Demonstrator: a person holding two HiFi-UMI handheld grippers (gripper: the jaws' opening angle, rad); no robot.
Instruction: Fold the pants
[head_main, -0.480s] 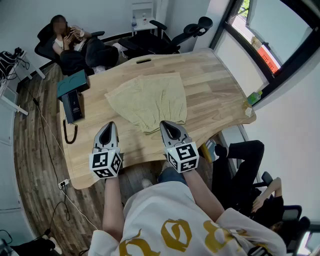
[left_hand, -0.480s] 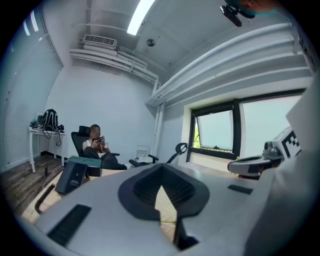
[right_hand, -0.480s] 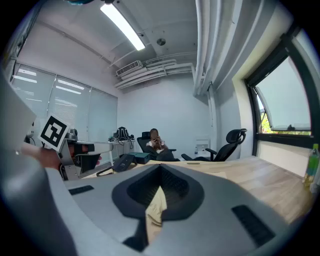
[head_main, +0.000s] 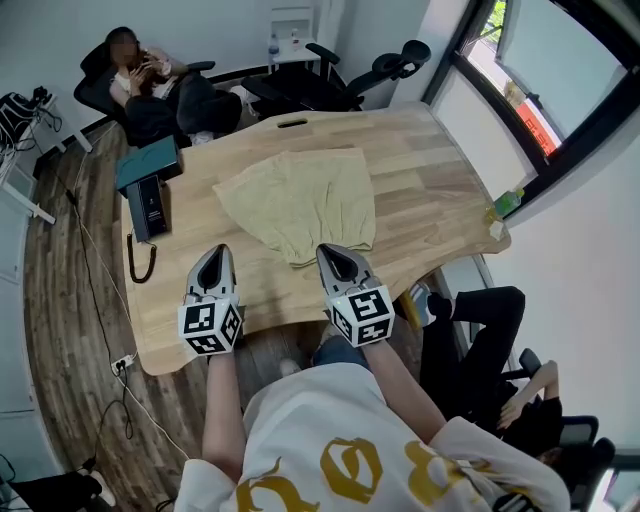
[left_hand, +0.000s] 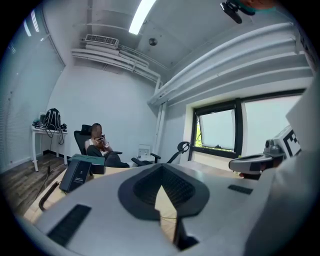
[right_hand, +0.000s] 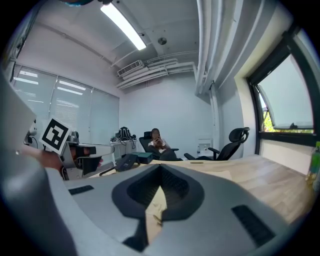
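Wooden table (head_main: 420, 190), black box (head_main: 148, 208), green bottle (head_main: 507, 203)

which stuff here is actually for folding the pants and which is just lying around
For the job: pants, spread on the table; left gripper and right gripper, both shut.

Lying about: black box, teal case, black cord, green bottle at the table's right edge.
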